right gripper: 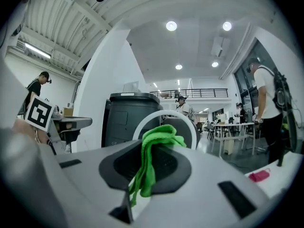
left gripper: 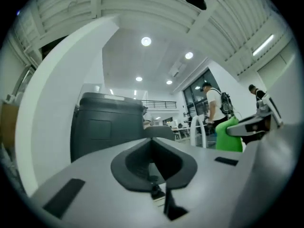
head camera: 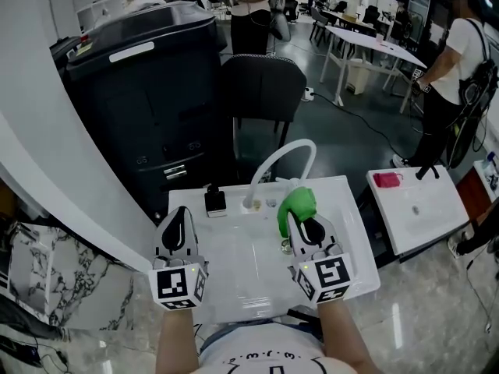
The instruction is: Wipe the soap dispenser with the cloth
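- Two handheld grippers are over a white sink (head camera: 234, 283), both pointing toward its back edge.
- Left gripper (head camera: 181, 213): the jaws are fully together with nothing between them. It sits over the left side of the basin, near the soap dispenser (head camera: 215, 201) but apart from it.
- Right gripper (head camera: 301, 220): the jaws are clamped on a green cloth (head camera: 298, 201). The cloth bunches above the tips, and the right gripper view shows a strip of it hanging down between the pads.
- Soap dispenser: a small dark unit standing upright on the sink's back ledge, just left of the base of the curved white faucet (head camera: 284, 153).
- Cloth and dispenser: the cloth is on the far side of the faucet base from the dispenser. The two are not touching.
- Done: the cloth is secured in the right gripper and raised over the basin.
- Not determinable: no wet streak or residue is visible on the dispenser, so any wiping already done cannot be confirmed.
- Remaining, by judgement: move the cloth left past the faucet, press it against the dispenser and rub its faces. The closed left gripper is well placed to brace the unit.
- Caution: the dispenser looks light and may slide or tip if it is pushed without support.
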Demonstrator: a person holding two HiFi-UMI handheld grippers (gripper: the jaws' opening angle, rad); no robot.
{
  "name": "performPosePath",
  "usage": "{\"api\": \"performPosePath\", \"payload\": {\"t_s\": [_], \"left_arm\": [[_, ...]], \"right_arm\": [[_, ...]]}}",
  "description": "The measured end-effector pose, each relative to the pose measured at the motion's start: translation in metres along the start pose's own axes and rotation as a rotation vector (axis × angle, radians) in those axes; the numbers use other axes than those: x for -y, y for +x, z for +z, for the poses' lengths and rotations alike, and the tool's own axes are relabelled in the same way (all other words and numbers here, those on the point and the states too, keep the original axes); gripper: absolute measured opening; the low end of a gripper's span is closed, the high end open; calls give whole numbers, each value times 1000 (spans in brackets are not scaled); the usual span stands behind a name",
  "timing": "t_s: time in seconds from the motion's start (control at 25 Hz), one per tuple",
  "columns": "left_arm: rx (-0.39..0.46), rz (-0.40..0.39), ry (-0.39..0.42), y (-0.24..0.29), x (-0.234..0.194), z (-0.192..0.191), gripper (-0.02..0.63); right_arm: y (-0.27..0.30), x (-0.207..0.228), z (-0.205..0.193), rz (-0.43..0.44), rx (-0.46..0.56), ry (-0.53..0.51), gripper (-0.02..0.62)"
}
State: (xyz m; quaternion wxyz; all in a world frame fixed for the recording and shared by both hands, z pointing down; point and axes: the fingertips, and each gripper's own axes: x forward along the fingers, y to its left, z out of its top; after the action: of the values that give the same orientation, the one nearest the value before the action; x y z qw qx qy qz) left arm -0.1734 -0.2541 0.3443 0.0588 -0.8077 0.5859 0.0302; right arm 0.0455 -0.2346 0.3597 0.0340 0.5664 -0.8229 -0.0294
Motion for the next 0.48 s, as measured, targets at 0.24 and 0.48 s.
{"api": "performPosePath", "payload": {"t_s": [0.24, 0.48], "left_arm": [[41, -85, 75, 0, 29, 20, 14], [61, -118, 117, 1, 42, 29, 14]], "right_arm": [[-7, 1, 2, -11, 4, -13, 49], [-15, 7, 13, -43, 49, -29, 48]]}}
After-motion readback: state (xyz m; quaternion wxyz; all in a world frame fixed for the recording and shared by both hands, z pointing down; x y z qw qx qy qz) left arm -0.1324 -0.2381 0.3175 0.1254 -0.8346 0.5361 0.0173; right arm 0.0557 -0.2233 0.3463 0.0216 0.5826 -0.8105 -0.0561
